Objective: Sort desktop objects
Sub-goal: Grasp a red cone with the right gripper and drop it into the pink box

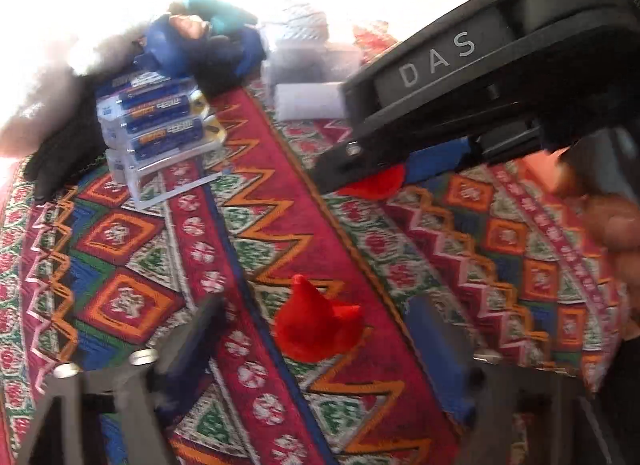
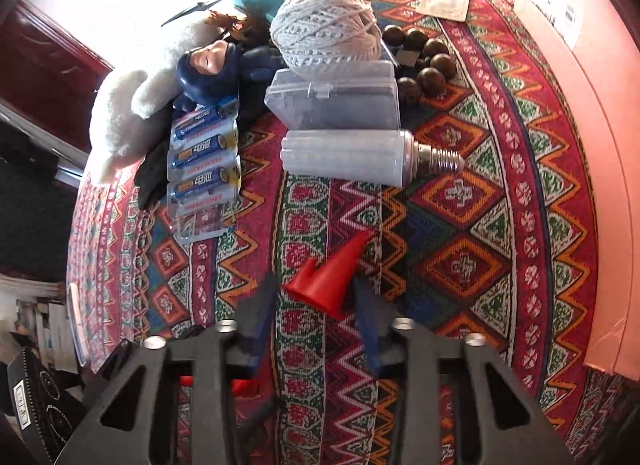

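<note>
Two red cones lie on the patterned cloth [image 2: 460,201]. One red cone [image 1: 316,325] rests on its side between the wide-apart fingers of my left gripper [image 1: 314,301], which is open and not touching it. The other red cone [image 2: 332,277] sits tilted between the blue pads [image 2: 260,317] of my right gripper [image 2: 316,297], which has closed in on its base. In the left wrist view, the black right gripper [image 1: 344,169] reaches in from the upper right, with part of its cone [image 1: 376,185] showing under the tip.
At the back stand a battery pack [image 2: 204,161], a blue doll [image 2: 208,73], a white plush [image 2: 124,117], a yarn ball [image 2: 324,29], a clear plastic box [image 2: 336,97], a white bulb [image 2: 360,157] and brown balls [image 2: 428,69]. A pink box [image 2: 612,185] lines the right side.
</note>
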Available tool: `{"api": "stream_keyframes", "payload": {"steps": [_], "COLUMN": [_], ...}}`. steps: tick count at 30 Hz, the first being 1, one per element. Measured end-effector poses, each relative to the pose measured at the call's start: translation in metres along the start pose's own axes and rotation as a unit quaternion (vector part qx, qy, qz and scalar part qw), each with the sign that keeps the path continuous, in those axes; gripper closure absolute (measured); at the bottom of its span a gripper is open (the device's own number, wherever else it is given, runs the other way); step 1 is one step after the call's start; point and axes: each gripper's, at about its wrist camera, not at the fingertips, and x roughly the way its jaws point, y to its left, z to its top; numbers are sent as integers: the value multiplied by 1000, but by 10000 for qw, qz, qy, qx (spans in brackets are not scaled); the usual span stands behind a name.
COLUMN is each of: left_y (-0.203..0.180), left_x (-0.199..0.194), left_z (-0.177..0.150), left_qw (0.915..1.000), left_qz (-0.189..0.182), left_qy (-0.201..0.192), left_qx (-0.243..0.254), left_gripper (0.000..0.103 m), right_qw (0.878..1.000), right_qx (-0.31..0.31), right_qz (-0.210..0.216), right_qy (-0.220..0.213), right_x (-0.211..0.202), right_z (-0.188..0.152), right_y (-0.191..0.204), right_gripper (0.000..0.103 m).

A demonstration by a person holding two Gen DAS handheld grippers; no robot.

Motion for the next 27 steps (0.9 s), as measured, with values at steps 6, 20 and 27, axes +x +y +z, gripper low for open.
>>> {"api": "stream_keyframes", "payload": {"steps": [6,20,27], "left_y": [7,48,45], "left_x": [-10,-123,-165], "left_z": [1,5,30], "left_qw": [9995,9873,9759], "left_qz": [-134,221,184], "left_qy": [81,-1222,-1847], "left_qx": [-263,-990,-1151], "left_gripper": [69,69,69], "right_qw": [9995,9783,9613], "right_qx": [-57,-1013,-279], "right_qz": [309,1423,271], "right_qy": [-71,-1111,-2727], "right_x": [-13,-115,-213], "right_z": [-2,-27,-23], "right_y": [0,63,25], "right_gripper": [67,67,67]}}
